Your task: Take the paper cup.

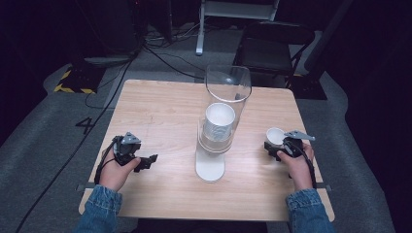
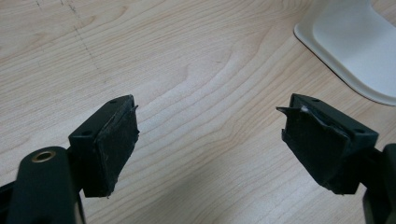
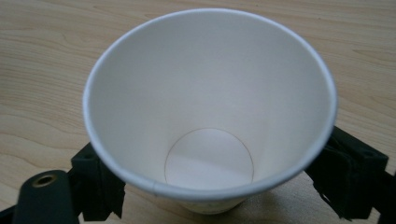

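The high view shows the left gripper (image 1: 145,161) resting low on the wooden table (image 1: 160,104), held in the person's left hand (image 1: 118,171), with its jaws pointing toward the white base (image 1: 210,167) of the cup dispenser (image 1: 224,109). In the left gripper view the two black jaws stand wide apart with nothing between them; only bare wood lies in the gap, and a corner of the dispenser base (image 2: 355,46) is ahead of the right-hand jaw and a little to its outer side. In the middle of the table the dispenser is a clear upright tube, and a stack of white paper cups (image 1: 219,124) sits inside it, so many cups remain there. Further right, the right gripper (image 1: 273,145) holds one white paper cup (image 1: 275,135) near the right edge of the table. In the right gripper view this paper cup (image 3: 210,102) stands upright between the jaws with its mouth open to the camera, and both pads press its lower wall, one at each side. I judge that one cup is already out of the dispenser and in a firm grip, while putting it down somewhere is not yet done; the left gripper is free to help, perhaps for the next cup.
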{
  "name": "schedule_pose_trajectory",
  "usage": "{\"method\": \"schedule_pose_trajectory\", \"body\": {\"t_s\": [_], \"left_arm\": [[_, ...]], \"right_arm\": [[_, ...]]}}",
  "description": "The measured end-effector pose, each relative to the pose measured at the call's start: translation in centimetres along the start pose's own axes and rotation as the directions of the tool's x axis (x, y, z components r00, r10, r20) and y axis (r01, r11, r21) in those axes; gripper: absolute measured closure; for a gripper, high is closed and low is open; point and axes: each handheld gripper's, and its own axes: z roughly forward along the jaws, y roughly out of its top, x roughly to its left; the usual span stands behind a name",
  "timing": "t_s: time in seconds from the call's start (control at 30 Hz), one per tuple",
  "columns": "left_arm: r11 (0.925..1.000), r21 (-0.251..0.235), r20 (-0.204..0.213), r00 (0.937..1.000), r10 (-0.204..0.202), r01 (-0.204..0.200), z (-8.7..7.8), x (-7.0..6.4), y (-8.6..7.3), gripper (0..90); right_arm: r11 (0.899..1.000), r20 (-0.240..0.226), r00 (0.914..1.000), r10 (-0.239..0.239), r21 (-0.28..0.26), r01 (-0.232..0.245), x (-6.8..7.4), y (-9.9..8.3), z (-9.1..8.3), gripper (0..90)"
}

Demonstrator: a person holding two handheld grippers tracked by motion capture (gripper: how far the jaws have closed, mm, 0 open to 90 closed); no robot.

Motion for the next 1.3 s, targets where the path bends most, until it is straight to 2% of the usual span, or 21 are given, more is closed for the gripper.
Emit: {"method": "schedule_pose_trajectory", "body": {"t_s": [0.1,0.27,0.43,0.6,0.7,0.87,0.9,1.07,1.17,1.3], "left_arm": [[1.0000,-0.006,0.003,1.0000,-0.005,0.005,0.0,-0.1,0.0,18.1],[1.0000,-0.007,0.000,1.0000,0.000,0.000,-0.2,0.0,0.0,18.2],[1.0000,-0.005,-0.002,1.0000,0.005,-0.005,-0.5,-0.1,-0.2,18.2],[0.9998,-0.016,0.008,0.9999,0.014,-0.014,-1.1,-0.5,-0.4,18.1],[0.9992,-0.036,0.003,0.9999,0.017,-0.017,-2.0,-0.1,-0.6,18.3],[0.9993,-0.032,-0.001,0.9999,0.017,-0.017,-2.4,0.2,-0.9,18.3],[0.9995,-0.031,0.001,0.9999,0.011,-0.011,-2.5,0.1,-0.9,18.4],[0.9984,-0.035,0.014,0.9989,0.044,-0.043,-2.4,-0.3,-0.8,18.4],[0.9981,-0.040,0.027,0.9985,0.047,-0.046,-2.4,-0.5,-0.7,18.4],[0.9981,-0.034,0.040,0.9978,0.054,-0.053,-2.2,-0.7,-0.6,18.5]], "right_arm": [[1.000,-0.003,1.0000,0.005,0.001,-0.005,0.1,0.0,-0.5,15.9],[1.000,-0.019,0.9996,-0.022,0.011,0.022,0.2,-0.2,-2.1,15.9],[0.999,-0.018,0.9996,-0.020,-0.038,0.020,0.2,0.1,-3.9,15.8],[0.996,-0.045,0.9987,-0.025,-0.086,0.021,0.5,0.7,-5.7,15.8],[0.994,-0.070,0.9972,-0.026,-0.112,0.018,1.2,1.3,-6.6,15.8],[0.992,-0.109,0.9922,-0.060,-0.118,0.047,2.8,1.9,-7.7,16.1],[0.991,-0.117,0.9905,-0.072,-0.123,0.057,3.1,2.0,-8.0,16.3],[0.989,-0.169,0.9808,-0.098,-0.130,0.076,5.1,2.1,-9.0,17.4],[0.990,-0.238,0.9639,-0.119,-0.099,0.098,6.4,2.0,-9.4,20.0],[0.984,-0.280,0.9448,-0.170,-0.100,0.148,8.1,1.7,-9.5,19.9]]}}
